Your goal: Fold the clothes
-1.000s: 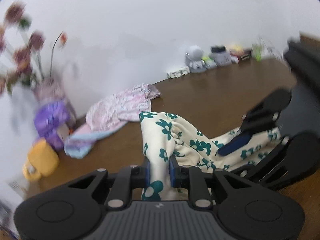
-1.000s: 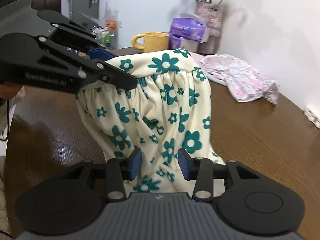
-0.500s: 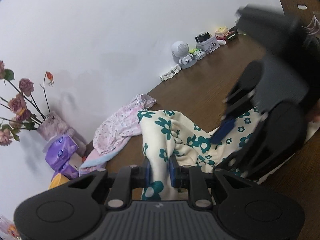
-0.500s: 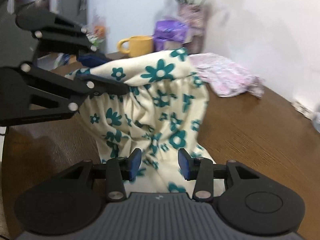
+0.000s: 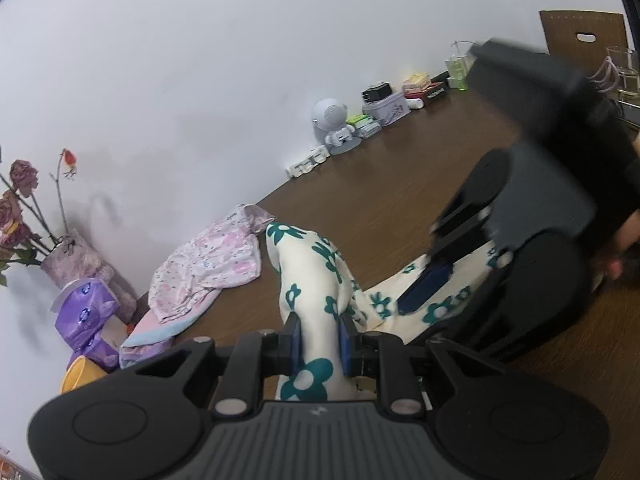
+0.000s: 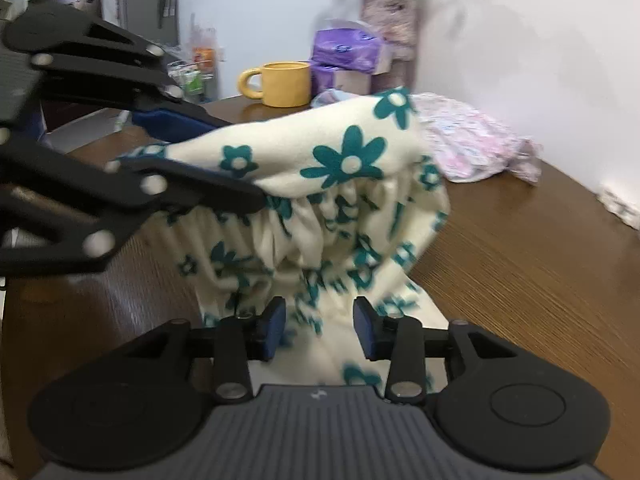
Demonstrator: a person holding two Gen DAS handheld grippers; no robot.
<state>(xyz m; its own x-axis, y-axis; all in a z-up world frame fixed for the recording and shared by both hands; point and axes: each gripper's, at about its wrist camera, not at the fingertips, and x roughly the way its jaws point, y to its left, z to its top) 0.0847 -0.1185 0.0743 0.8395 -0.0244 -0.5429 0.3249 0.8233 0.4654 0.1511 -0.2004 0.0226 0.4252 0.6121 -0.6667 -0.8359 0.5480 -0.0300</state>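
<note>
A cream garment with teal flowers (image 5: 308, 264) hangs bunched over the brown table (image 5: 384, 200). My left gripper (image 5: 318, 338) is shut on its gathered edge and holds it up. In the right wrist view the same garment (image 6: 344, 184) drapes from the left gripper (image 6: 224, 160) down between the open fingers of my right gripper (image 6: 320, 328); cloth lies between them, not pinched. The right gripper also shows in the left wrist view (image 5: 424, 292), low over the garment's lower part.
A pink patterned garment (image 5: 208, 268) and a light blue cloth (image 5: 156, 334) lie by the wall. A flower vase (image 6: 388, 12), purple tissue pack (image 6: 346, 46) and yellow mug (image 6: 280, 82) stand at one end. A robot figurine (image 5: 334, 124) and small boxes (image 5: 386, 104) line the wall.
My left gripper has lifted and tilted with the garment still in it. The right gripper has opened wider and moved closer along the hanging cloth.
</note>
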